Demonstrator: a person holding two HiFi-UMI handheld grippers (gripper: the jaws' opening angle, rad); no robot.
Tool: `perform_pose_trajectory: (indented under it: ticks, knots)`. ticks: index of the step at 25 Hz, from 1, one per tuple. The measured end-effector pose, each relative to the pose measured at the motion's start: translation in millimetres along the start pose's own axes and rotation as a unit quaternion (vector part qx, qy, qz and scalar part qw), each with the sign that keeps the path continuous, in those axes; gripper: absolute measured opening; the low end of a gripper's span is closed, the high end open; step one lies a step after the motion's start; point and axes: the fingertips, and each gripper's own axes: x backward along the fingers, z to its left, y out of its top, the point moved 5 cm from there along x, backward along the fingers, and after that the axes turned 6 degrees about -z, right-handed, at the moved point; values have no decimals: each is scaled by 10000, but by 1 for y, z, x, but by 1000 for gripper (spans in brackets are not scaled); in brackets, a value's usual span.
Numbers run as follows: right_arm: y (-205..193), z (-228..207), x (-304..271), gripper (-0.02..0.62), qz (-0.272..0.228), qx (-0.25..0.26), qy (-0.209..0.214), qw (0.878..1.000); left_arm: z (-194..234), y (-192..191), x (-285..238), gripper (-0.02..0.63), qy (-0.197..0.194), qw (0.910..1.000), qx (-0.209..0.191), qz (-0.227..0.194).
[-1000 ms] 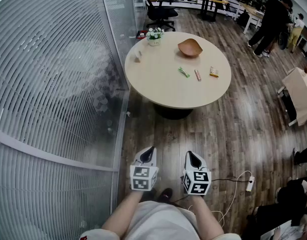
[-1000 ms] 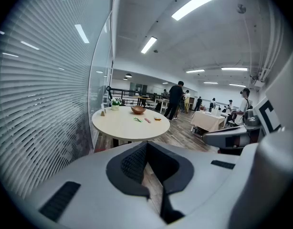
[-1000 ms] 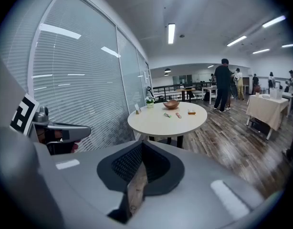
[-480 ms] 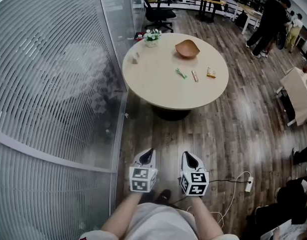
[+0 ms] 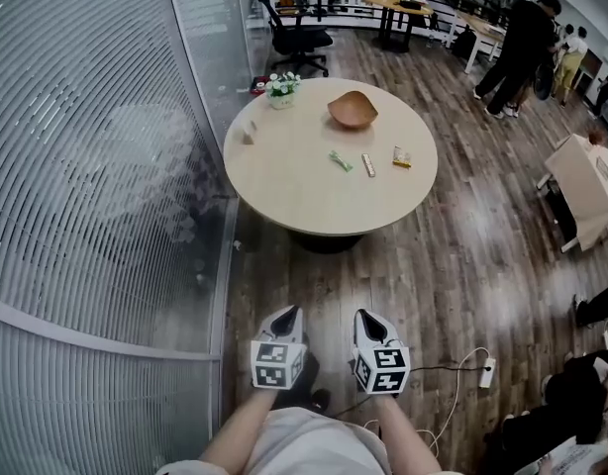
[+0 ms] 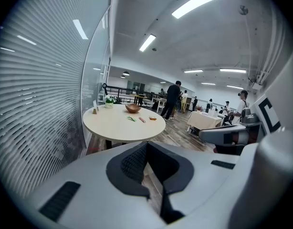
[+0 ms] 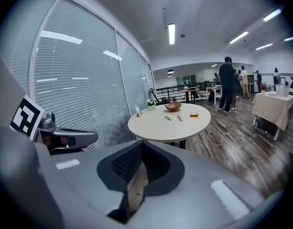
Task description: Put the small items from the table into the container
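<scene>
Wood-plank floor (image 5: 462,255) runs beside a glass wall with blinds (image 5: 96,166) on the left. A round table (image 5: 304,191) stands ahead, well apart from both grippers.

On the table:
- A wooden bowl (image 5: 353,110) sits on the far side and looks empty.
- A green packet (image 5: 341,160), a red-brown bar (image 5: 368,165) and a yellow packet (image 5: 401,156) lie in a row nearer the middle, apart from the bowl and from each other.
- A small flower pot (image 5: 280,89) and a card stand (image 5: 249,135) sit at the left edge.

Left gripper (image 5: 292,312): over the floor, jaws closed tip to tip, nothing between them. Right gripper (image 5: 363,315): just beside it, jaws likewise closed and empty. Both point toward the table.

An office chair (image 5: 294,30) stands beyond the table. A power strip (image 5: 487,372) lies on the floor at lower right. People (image 5: 522,47) stand in the far right background.
</scene>
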Motion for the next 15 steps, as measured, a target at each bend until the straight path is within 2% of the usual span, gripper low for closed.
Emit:
perform_pose_trajectory:
  ticks: [6, 15]
  knots:
    - [20, -43, -60, 2, 125, 53, -39, 9999, 7, 18, -82, 6, -120, 9999, 27, 46]
    - [94, -106, -194, 2, 120, 207, -106, 9997, 35, 82, -228, 6, -359, 9992, -91, 124]
